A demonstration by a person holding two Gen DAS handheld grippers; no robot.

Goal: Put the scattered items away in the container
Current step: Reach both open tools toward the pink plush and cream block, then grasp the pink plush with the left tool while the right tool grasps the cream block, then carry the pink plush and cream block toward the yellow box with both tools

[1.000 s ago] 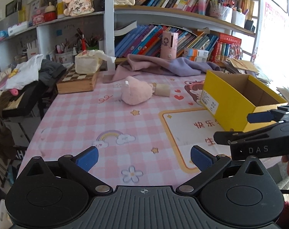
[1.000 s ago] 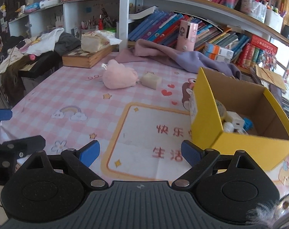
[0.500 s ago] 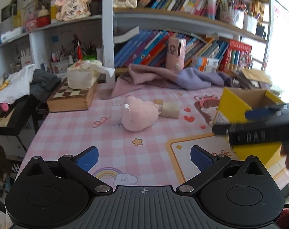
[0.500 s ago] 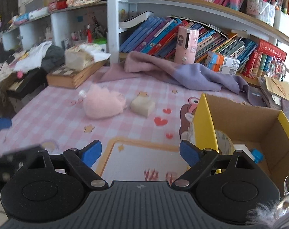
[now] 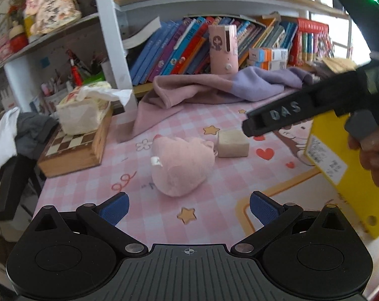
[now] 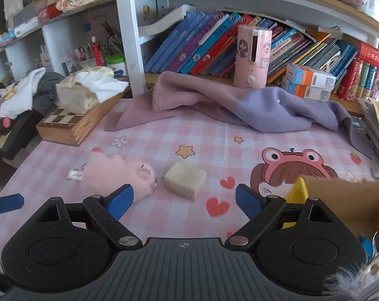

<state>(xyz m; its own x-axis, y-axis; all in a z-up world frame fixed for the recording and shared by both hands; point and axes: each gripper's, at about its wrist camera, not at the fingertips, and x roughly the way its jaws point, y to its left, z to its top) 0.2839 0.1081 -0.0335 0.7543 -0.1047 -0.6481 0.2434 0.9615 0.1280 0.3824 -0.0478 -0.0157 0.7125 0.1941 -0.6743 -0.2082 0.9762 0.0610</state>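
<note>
A pink plush toy (image 5: 182,165) lies on the pink checked tablecloth, a beige block (image 5: 232,143) just right of it. My left gripper (image 5: 188,207) hovers open right before the plush, nothing between its blue pads. In the right wrist view the plush toy (image 6: 119,173) and the beige block (image 6: 185,179) lie just beyond my right gripper (image 6: 184,199), which is open and empty. The yellow cardboard box (image 5: 340,165) stands at the right; its corner (image 6: 298,188) shows beside the right finger. The right gripper's black finger crosses the left wrist view above the block.
A pink and purple cloth (image 6: 239,105) is heaped at the back of the table below the bookshelf. A wooden chess box (image 5: 74,148) with a tissue pack on it sits at the left. A pink dispenser (image 6: 253,57) stands on the shelf. Clothes hang off the left edge.
Both grippers have moved forward over the table toward the plush and the block, which now look much closer. The yellow box has slid to the right edge of both views.
</note>
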